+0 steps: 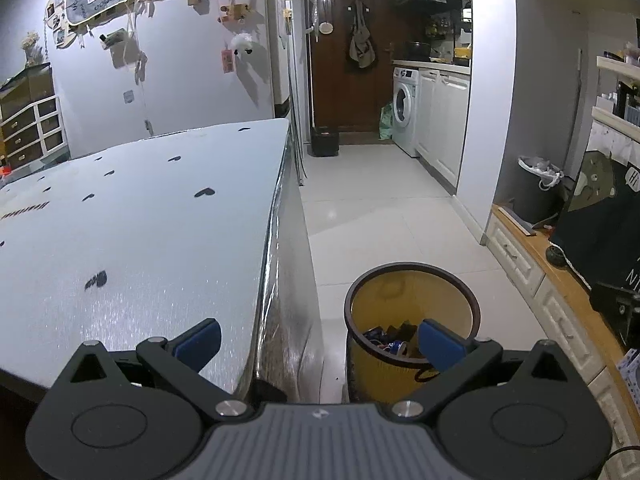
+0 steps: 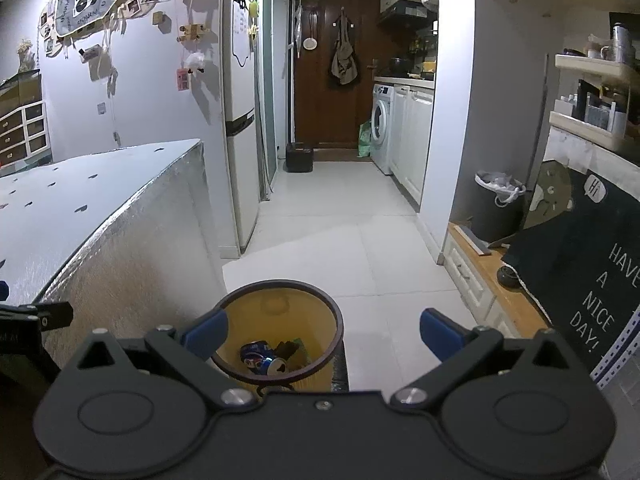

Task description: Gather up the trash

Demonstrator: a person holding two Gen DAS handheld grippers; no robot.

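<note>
Holding nothing, your left gripper (image 1: 318,344) is standing with its blue pads (image 1: 200,340) spread wide, and your right gripper (image 2: 324,336) is showing the same wide gap with nothing between its fingers. Both are hanging above the floor, next to the table edge.

Just under and in front of your right gripper the yellow bin (image 2: 280,320) is sitting on the white tile floor (image 2: 360,232). Inside it a crushed blue can (image 2: 262,356) is lying together with some dark and green pieces that are too small to name. In the left wrist view the same bin (image 1: 412,312) is showing behind the right pad, with trash at its bottom.

I am judging that the collecting is nearly finished or finished: the table (image 1: 140,220) with its silver cover and small dark heart marks is carrying no loose item in the part you are seeing, and no trash is lying on the visible tiles. The near left part of the table is going out of the frames, so you cannot be sure about it.

For moving, you are having the table's corner and its hanging silver side (image 2: 132,248) close on your left, almost beside the bin. On your right a low wooden cabinet (image 2: 500,292) with a dark printed cloth (image 2: 592,280) is running along. Between them the floor is staying open toward the fridge (image 2: 240,120) and the far door.
</note>
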